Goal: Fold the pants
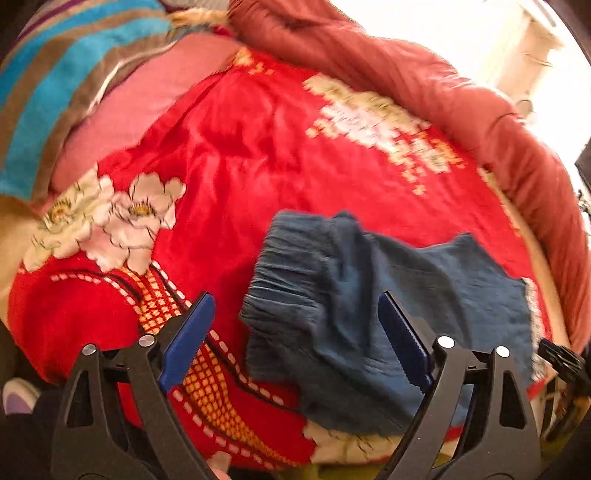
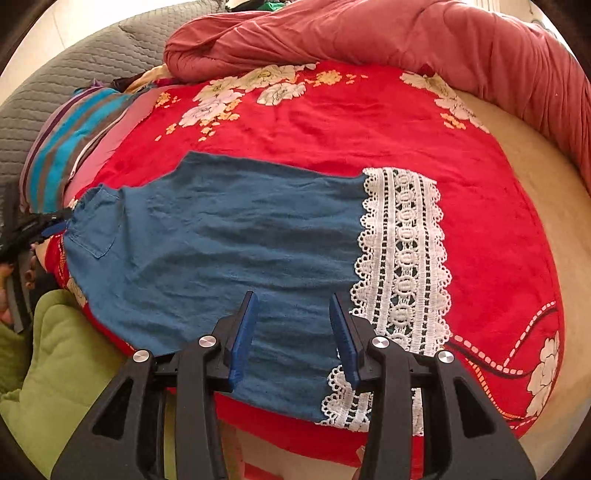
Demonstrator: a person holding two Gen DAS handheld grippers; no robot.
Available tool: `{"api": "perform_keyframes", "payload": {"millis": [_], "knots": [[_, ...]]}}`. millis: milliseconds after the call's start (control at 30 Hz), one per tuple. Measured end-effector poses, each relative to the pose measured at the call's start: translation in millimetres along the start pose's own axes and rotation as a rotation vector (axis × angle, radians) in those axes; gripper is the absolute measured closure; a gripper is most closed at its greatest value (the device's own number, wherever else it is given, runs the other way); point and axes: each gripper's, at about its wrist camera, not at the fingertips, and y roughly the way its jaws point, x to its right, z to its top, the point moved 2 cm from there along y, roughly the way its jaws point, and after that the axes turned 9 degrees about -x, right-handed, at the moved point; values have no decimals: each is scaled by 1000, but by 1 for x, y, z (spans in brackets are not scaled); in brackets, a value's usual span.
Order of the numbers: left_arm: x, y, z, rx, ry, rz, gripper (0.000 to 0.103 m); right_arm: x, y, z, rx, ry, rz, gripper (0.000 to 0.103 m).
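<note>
The right gripper fills the bottom of its own view, its blue-padded fingers parted with a moderate gap and nothing between them; it hangs over the near edge of the pants, close to the cloth, and whether a pad touches cannot be told. The left gripper is spread wider, also holding nothing, poised above the waistband end of the same garment.

Under everything lies a red blanket printed with pale flowers, covering most of the bed. A rust-red quilt is bunched along its far side. A striped cloth in turquoise and brown is heaped at the left end, against a pink one. A green cover shows at the near left corner.

The pants, blue and crinkled, lie flat across the blanket's middle, lengthwise left to right in the right wrist view. The gathered waistband is at the left, with a patch pocket just beside it. A white lace hem finishes the right end.
</note>
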Motion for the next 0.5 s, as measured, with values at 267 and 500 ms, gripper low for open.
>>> {"api": "perform_keyframes", "payload": {"millis": [267, 500], "knots": [[-12, -20, -18, 43, 83, 72, 66, 11, 20, -14, -56, 46, -32, 53], [-20, -24, -16, 41, 48, 26, 50, 16, 6, -13, -33, 50, -4, 53]]}}
